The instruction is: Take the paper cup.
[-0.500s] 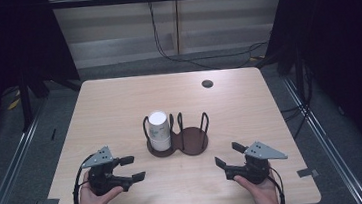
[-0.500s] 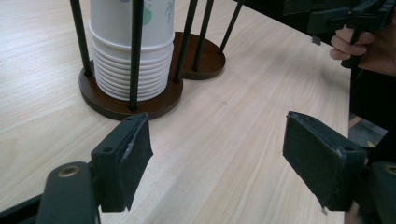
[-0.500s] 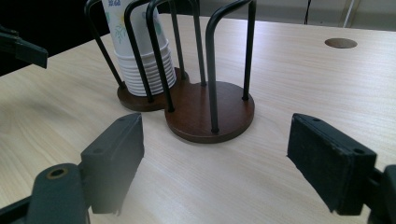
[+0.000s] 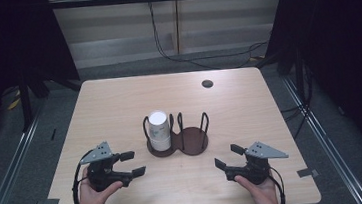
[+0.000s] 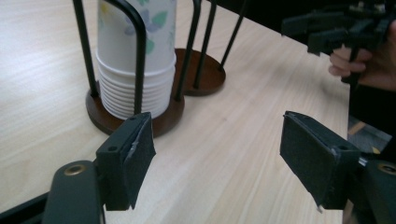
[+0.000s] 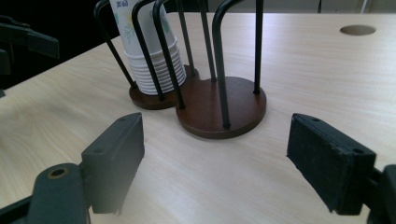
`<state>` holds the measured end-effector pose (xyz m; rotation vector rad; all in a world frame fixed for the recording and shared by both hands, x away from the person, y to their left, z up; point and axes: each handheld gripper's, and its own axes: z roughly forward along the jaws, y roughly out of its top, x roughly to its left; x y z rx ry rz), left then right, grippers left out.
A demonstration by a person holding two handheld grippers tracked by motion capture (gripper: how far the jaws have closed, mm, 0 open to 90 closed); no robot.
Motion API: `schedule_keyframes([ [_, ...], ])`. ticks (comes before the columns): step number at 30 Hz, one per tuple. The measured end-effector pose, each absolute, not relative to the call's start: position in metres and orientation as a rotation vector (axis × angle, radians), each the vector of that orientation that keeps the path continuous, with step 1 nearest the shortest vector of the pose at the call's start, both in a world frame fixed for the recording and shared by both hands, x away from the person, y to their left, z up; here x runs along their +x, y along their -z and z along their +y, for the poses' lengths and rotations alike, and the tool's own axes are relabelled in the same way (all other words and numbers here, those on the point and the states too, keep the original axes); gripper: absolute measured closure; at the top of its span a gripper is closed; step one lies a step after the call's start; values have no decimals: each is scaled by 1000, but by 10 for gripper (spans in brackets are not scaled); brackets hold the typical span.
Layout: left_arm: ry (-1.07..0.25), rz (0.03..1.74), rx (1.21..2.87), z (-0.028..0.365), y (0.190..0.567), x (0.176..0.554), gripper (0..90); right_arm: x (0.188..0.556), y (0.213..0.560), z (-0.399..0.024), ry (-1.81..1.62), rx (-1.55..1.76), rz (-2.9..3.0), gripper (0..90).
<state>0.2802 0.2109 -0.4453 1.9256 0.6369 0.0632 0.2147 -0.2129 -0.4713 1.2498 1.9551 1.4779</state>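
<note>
A: L side first. What's the left gripper (image 4: 133, 164) doing?

B: Near the front-left corner of the table (image 4: 119, 103), held in a hand (image 4: 93, 196), jaws pointing toward the middle. Jaws apart, nothing btwn them. In its own view the pads (image 5: 135, 154) have bare wood between them.

A: And the cups?

B: Stack of paper cups (image 4: 159, 130), upside down, white w/ a leaf print, at about the table's centre. It sits in the left bay of the cup holder (image 4: 193, 142), a dark brown double base w/ black wire hoops. Right bay has no cups in it. Stack is beyond the left gripper's jaws, apart from them, not touched.

A: R side?

B: Right gripper (image 4: 229, 158) near the front-right corner, jaws pointing in toward the holder. Also apart, empty; its own view shows the holder's right bay ahead of the pads (image 6: 331, 161), no contact.

A: Anything else on top?

B: Dark round hole (image 4: 207, 84) toward the back-right corner.
</note>
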Motion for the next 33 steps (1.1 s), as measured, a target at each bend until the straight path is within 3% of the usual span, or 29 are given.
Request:
schedule_keyframes([
  [33, -146, 583, 1983, 193, 392, 312, 273, 210, 467, -210, -1463, 1187, 2020, 176],
])
